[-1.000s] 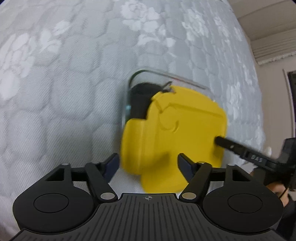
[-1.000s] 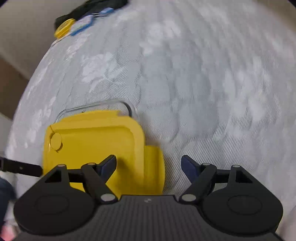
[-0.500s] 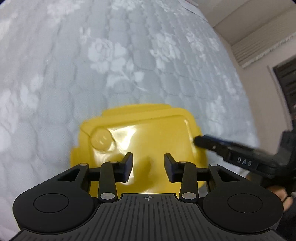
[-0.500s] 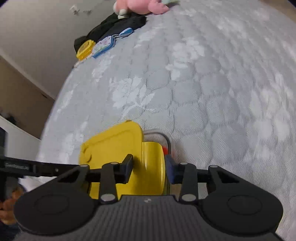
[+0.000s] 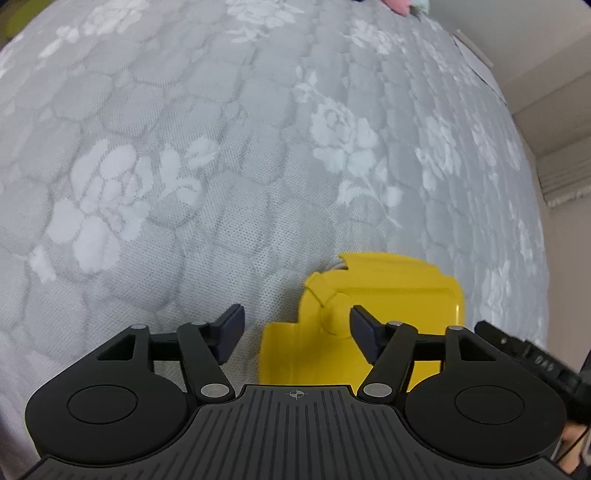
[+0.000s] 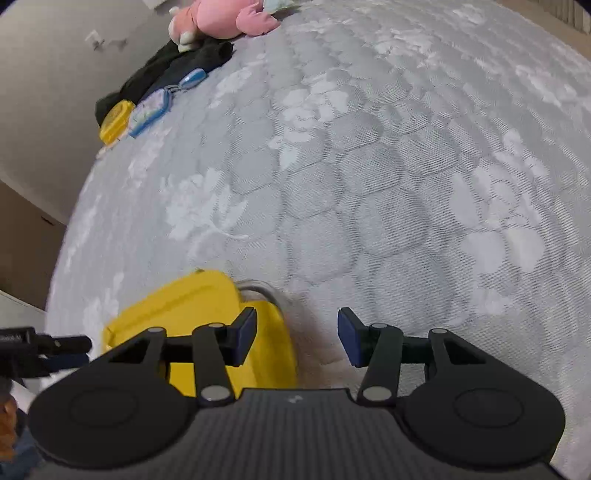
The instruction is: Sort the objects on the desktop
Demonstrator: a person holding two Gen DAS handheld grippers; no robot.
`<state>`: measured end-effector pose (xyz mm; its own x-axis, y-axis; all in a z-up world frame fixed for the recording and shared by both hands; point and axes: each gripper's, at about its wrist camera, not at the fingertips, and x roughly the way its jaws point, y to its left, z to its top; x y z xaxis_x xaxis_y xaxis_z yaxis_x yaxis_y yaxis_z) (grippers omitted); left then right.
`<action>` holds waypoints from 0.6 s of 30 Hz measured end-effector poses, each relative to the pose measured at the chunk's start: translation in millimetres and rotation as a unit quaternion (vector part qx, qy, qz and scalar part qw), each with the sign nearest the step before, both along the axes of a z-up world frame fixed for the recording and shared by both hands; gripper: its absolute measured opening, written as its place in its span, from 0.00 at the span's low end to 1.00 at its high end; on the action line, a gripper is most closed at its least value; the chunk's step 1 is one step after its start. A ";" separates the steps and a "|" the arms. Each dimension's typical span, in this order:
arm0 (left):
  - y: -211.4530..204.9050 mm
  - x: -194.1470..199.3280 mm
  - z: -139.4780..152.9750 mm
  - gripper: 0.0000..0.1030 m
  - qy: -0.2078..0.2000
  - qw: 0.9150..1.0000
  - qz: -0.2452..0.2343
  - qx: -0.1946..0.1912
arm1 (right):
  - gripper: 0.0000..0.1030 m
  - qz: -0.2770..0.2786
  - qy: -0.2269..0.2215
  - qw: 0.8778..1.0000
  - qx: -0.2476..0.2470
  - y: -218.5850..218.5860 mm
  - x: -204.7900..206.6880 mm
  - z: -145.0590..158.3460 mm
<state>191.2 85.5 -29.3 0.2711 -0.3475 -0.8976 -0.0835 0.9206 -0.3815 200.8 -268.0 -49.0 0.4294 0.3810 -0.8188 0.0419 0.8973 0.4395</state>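
Both tongs are standing apart and holding nothing, their jaws just having been opening: left tongs (image 5: pixel 295 334), right tongs (image 6: pixel 297 338). The yellow-lidded container (image 5: pixel 384 295) is sitting on the bed (image 5: pixel 207 177) beneath them. You are risking an unlatched lid, judging by the clear rim peeking out.

The grey quilted mattress cover with white flowers (image 6: pixel 369 177) lies bare across its whole middle and right, open for a gripper to pass. Near the front stands the one obstacle close by: a yellow plastic lid on a clear box (image 5: pixel 384 295), with free cloth to its left and beyond it. At the far left edge a cluster blocks the corner: black cloth (image 6: pixel 162 74), a pink plush toy (image 6: pixel 221 18), a small yellow case (image 6: pixel 116 120) and a pale blue pouch (image 6: pixel 149 112).
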 end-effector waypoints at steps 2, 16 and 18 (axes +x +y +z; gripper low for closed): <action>-5.0 -0.6 -9.0 0.67 0.013 1.000 -0.010 -0.001 | 0.65 0.008 0.013 1.000 0.016 5.2 1.0 -4.2; -82.4 -3.7 5.8 0.74 -0.054 0.988 -0.144 -0.001 | 0.58 0.073 -0.006 0.996 -0.042 31.7 -11.0 -2.3; -89.9 -10.3 7.3 0.74 -0.068 0.983 -0.171 0.023 | 0.57 0.080 -0.009 0.995 -0.053 34.6 -10.9 -1.8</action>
